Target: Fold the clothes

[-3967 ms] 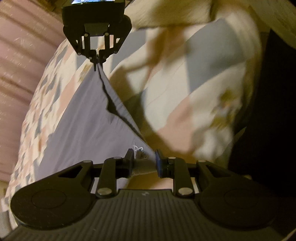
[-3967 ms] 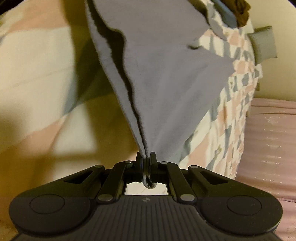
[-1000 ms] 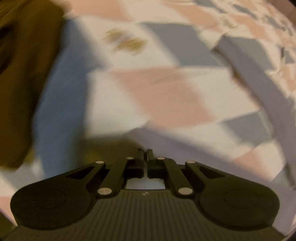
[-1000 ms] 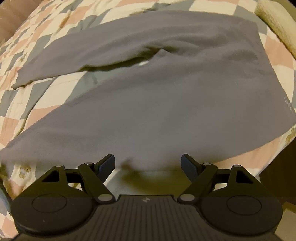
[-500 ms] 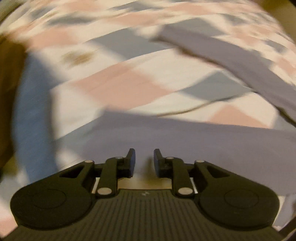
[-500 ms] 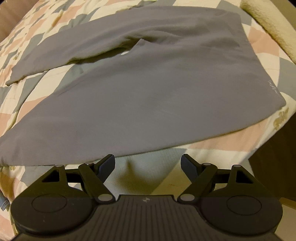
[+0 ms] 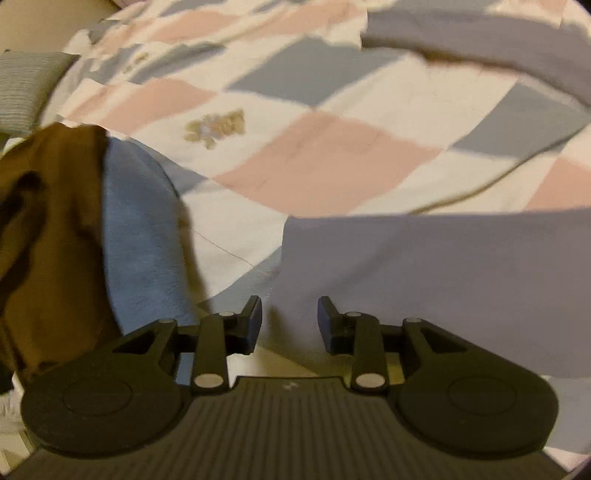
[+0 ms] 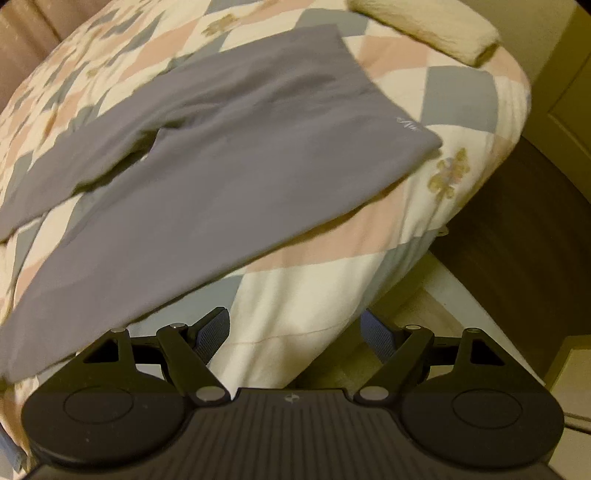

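A pair of grey trousers (image 8: 229, 147) lies spread flat on a bed with a checked quilt (image 8: 458, 96), both legs running off to the left. In the left wrist view the end of the near trouser leg (image 7: 424, 266) lies just ahead of my left gripper (image 7: 290, 317), which is open and holds nothing. My right gripper (image 8: 295, 332) is wide open and empty, back from the bed's near edge, below the trousers' waist end.
A brown garment (image 7: 44, 236) and a blue one (image 7: 140, 236) lie piled at the left of the left wrist view. A grey cushion (image 7: 26, 88) sits behind them. A cream pillow (image 8: 424, 26) lies at the far end of the bed. Floor (image 8: 517, 229) shows to the right.
Both grippers let go of the trousers, which now lie flat on the bed. The left gripper opened wider over the last half second. The right gripper drew back past the bed edge.
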The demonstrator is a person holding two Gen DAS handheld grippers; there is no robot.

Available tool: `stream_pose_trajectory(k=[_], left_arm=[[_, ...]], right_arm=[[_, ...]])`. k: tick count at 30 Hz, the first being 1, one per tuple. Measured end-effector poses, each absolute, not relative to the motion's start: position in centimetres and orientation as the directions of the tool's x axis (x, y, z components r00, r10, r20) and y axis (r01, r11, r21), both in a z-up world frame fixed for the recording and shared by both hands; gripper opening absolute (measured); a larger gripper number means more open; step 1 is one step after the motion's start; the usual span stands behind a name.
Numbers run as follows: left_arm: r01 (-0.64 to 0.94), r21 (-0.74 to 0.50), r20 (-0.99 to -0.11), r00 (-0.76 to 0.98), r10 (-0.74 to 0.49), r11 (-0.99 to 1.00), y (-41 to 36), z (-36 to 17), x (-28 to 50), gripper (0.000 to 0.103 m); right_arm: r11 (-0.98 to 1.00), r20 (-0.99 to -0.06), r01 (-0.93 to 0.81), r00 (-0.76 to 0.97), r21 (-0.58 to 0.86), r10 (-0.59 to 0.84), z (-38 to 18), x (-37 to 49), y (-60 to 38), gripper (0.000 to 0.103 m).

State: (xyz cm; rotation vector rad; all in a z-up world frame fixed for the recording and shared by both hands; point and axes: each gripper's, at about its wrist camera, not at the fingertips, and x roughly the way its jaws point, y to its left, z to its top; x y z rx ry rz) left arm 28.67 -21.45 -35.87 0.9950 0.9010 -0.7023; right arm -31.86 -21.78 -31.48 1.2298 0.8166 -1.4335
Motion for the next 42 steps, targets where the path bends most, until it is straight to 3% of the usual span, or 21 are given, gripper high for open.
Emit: stream_pose_trajectory(k=[4, 6, 11, 17, 19, 32, 42], left_arm=[[0.879, 0.289, -0.905, 0.38, -0.19, 0.38, -21.7, -30.7, 21.5, 0.046], [0.915, 0.233, -0.911, 0.324, -0.256, 0.33, -21.7, -28.4, 16.8, 0.047], [0.966, 0.122, -0.913, 0.199, -0.355, 0.226, -19.8, -24.3, 7.1, 0.063], [0.968, 0.13, -0.877, 0.213, -0.43, 0.213, -16.9, -20.0, 1.2, 0.072], [0.967, 0.127, -0.874, 0.215, -0.436, 0.223, -15.8, -19.1, 0.4, 0.077], [0.978, 0.127, -0.838, 0.195, -0.51, 0.164, -12.2, -14.5, 0.5, 0.081], [0.977, 0.16, -0.834, 0.209, -0.511, 0.139, -7.0, -12.7, 4.8, 0.087]], right_arm=[[-0.22, -0.938, 0.959, 0.098, 0.178, -0.332, -30.0, -32.5, -22.6, 0.08], [-0.205, -0.922, 0.956, 0.126, 0.212, -0.366, -28.8, -32.6, -23.1, 0.08], [-0.11, -0.87, 0.957, 0.194, 0.27, -0.453, -24.7, -32.1, -22.7, 0.083], [-0.003, -0.85, 0.971, 0.209, 0.24, -0.484, -22.0, -31.0, -20.6, 0.086], [0.017, -0.853, 0.97, 0.221, 0.242, -0.473, -21.5, -30.7, -20.0, 0.086], [0.037, -0.813, 0.975, 0.204, 0.219, -0.546, -16.3, -28.5, -14.8, 0.1], [-0.011, -0.848, 0.981, 0.16, 0.192, -0.506, -16.4, -23.4, -9.7, 0.101]])
